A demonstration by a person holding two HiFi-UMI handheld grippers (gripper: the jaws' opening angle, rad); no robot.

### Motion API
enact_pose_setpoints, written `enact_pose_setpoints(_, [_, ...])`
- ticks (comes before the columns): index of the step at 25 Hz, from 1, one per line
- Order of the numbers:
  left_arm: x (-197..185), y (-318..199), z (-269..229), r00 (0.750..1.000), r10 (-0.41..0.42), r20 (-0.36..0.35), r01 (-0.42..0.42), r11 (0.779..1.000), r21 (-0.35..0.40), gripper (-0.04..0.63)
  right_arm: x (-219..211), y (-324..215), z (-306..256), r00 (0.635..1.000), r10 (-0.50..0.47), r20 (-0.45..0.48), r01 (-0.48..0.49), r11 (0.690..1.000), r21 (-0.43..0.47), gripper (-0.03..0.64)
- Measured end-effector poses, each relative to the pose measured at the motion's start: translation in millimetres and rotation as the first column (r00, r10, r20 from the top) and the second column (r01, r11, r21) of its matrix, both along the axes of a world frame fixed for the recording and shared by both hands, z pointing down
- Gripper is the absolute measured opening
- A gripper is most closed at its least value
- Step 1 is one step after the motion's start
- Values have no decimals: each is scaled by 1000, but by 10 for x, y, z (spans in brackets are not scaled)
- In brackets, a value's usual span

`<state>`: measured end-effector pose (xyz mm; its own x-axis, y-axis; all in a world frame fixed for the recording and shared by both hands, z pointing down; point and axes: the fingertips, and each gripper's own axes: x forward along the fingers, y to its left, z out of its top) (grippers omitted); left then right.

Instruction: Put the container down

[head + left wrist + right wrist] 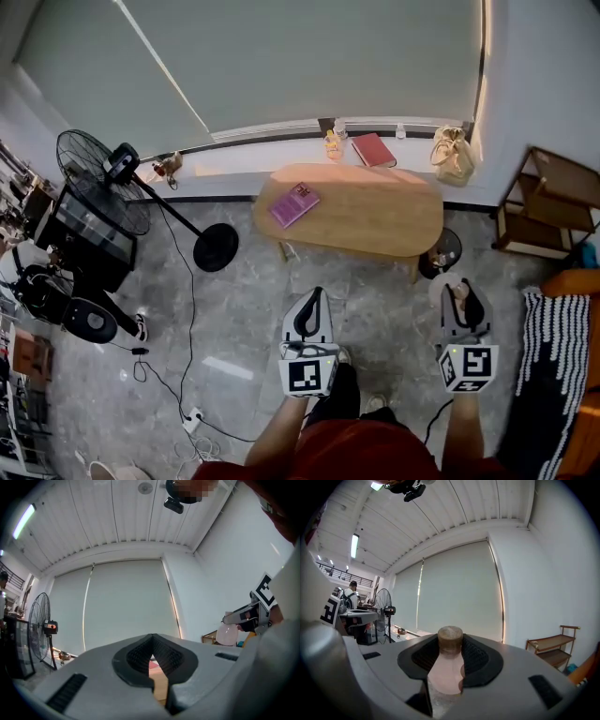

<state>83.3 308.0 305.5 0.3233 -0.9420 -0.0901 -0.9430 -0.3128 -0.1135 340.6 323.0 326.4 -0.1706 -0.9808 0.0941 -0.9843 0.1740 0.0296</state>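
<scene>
Left gripper (pixel 315 298): jaws pressed together, empty, held level, apparently idle. Right gripper (pixel 463 300): pinches the cork-stoppered container (pixel 449 665) upright above the floor, likely for a stable set-down. Wooden table (pixel 375 211) lies ahead, well apart.

Right gripper view: only the cap and pale neck of the container (pixel 450 641) show. The body is buried between the fingers (pixel 480 660) and runs off the bottom edge. From the head view it's a pale sliver, mostly covered by the right gripper (pixel 463 300). Through the left gripper's (pixel 151 656) narrow slit, just a strip of the bench (pixel 158 682) peeks out. The shelf (pixel 548 202) is sliced by the right edge, and so is the striped cloth (pixel 553 366). The small things (pixel 333 143) on the windowsill (pixel 253 157) are too tiny to name, and the purple book's (pixel 293 203) cover print is unreadable. The person's forearms (pixel 281 441) are cut off at the bottom.
</scene>
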Motion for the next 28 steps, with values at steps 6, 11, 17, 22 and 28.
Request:
enact_pose_setpoints(6, [-433,-542,184,1000,-28,-4,27,1000,-6,6,-401,-596,64,998,-34,-44,34,999,3,140])
enact_pose_setpoints(11, [-833,-1253,189,999,-48,-12,47,999,-20,6,-830,-1323,-34,995,-59,-74,59,998,-1,140])
enact_pose_setpoints(17, [-1249,-1905,191,998,-67,-17,66,998,-11,6,-1284,-2025,-59,994,-79,-78,79,997,-3,140])
enact_pose_setpoints(22, [-1601,-2282,151,997,-60,-55,60,998,-3,6,-1643,-2478,-83,992,-96,-83,95,995,-15,140])
enact_pose_setpoints(28, [-1915,-2680,215,995,-87,-49,87,996,-13,6,-1957,-2904,-5,990,-112,-82,110,993,-32,140])
